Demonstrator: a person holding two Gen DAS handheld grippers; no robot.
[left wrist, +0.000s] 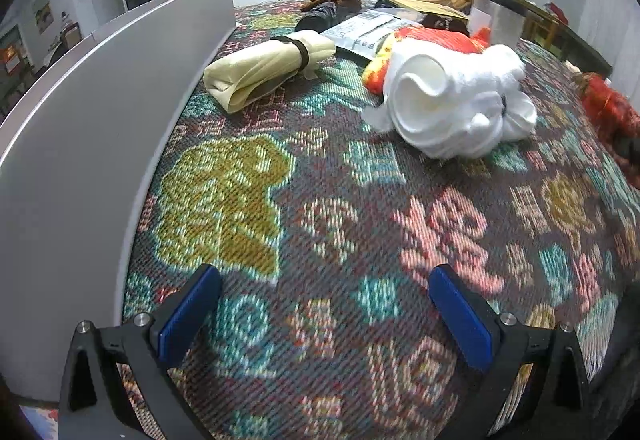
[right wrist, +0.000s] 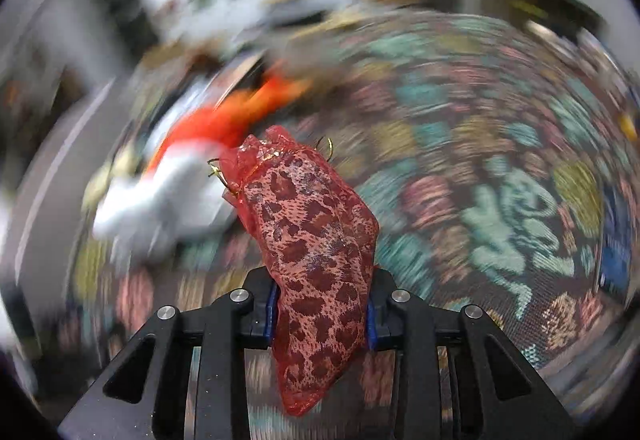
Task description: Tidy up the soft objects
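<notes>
A red mesh pouch (right wrist: 320,264) with a dark leopard-like print and gold drawstrings is held upright between the blue pads of the right gripper (right wrist: 320,316), whose jaws are pressed against both of its sides; the scene behind it is smeared by motion blur. The pouch is lifted clear of the patterned woven cloth (right wrist: 500,200) that covers the table. To its left, a blurred white and orange heap (right wrist: 180,180) is seen on the cloth.

In the left wrist view, the left gripper (left wrist: 320,316) is held over the cloth (left wrist: 320,200) with its blue-padded fingers (left wrist: 188,316) spread wide and nothing between them. A rolled white towel bundle (left wrist: 456,100) is seen at mid-distance to the right, lying against a red and yellow soft item (left wrist: 432,36) on its far side. A cream fabric roll (left wrist: 268,68) bound by a dark band lies further left, beside a grey panel (left wrist: 92,128) along the left edge. Dark and brown items (left wrist: 332,0) are piled at the far end.
</notes>
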